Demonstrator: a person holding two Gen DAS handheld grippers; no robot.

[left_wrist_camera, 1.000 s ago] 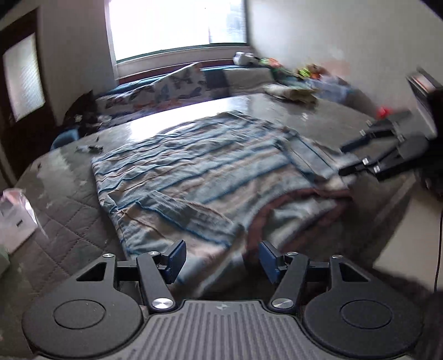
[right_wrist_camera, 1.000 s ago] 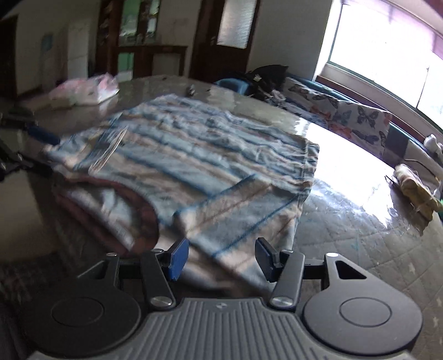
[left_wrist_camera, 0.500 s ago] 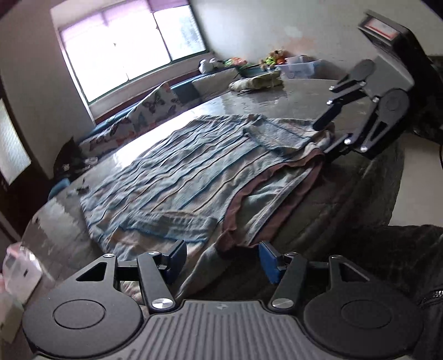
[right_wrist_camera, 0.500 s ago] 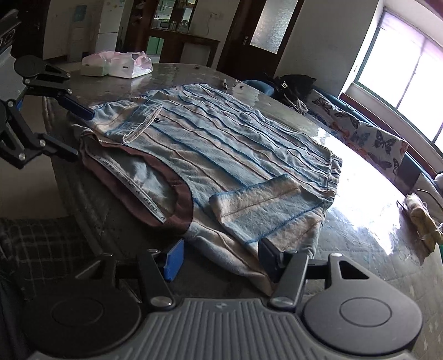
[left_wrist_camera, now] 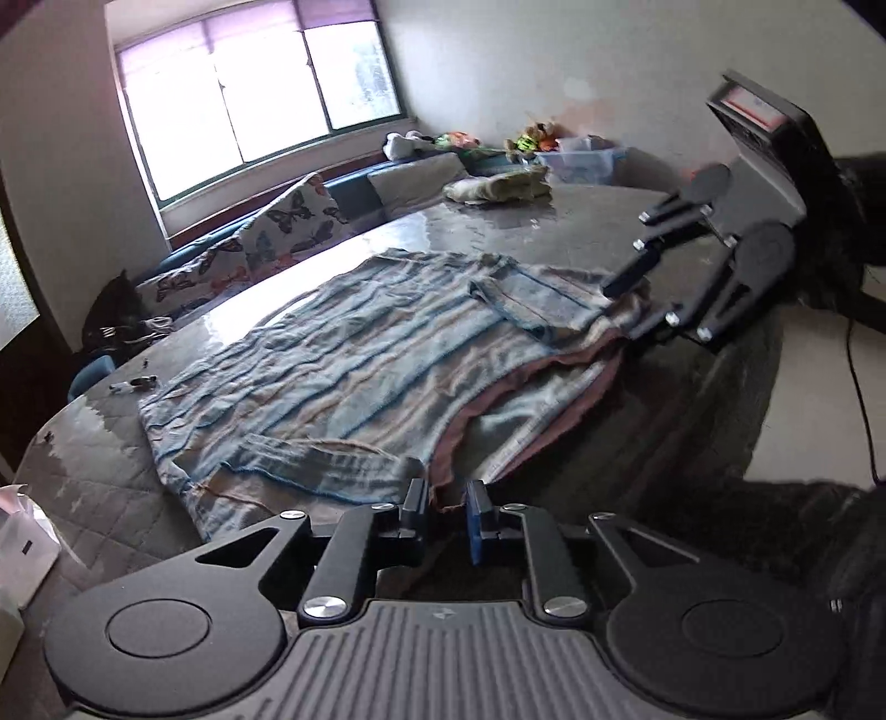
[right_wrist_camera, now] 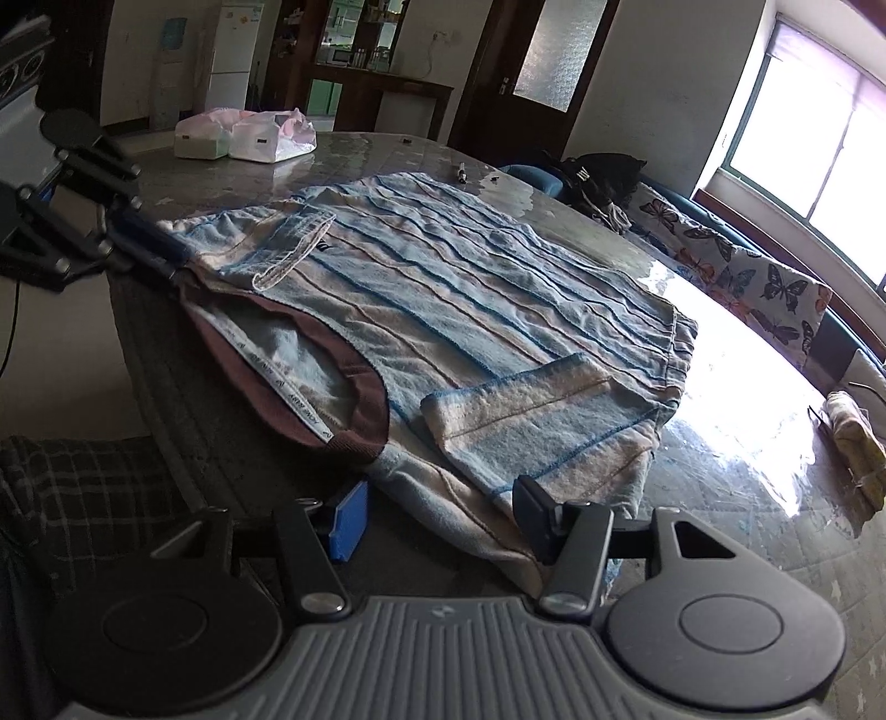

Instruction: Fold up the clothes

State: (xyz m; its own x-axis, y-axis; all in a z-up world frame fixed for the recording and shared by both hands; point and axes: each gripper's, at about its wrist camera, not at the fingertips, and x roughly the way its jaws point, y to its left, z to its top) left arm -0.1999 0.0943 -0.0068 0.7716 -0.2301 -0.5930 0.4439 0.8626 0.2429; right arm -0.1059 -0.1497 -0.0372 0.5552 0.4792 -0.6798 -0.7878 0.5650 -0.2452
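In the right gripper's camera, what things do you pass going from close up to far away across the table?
Right gripper → striped shirt → white plastic bags → white fridge.

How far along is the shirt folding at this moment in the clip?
Done: sleeves lie folded in over the striped shirt, flat on the table. In hand: left claw pinches one shoulder by the collar; right claw is open, straddling the other shoulder. Still to do: closing that claw, then folding the body.
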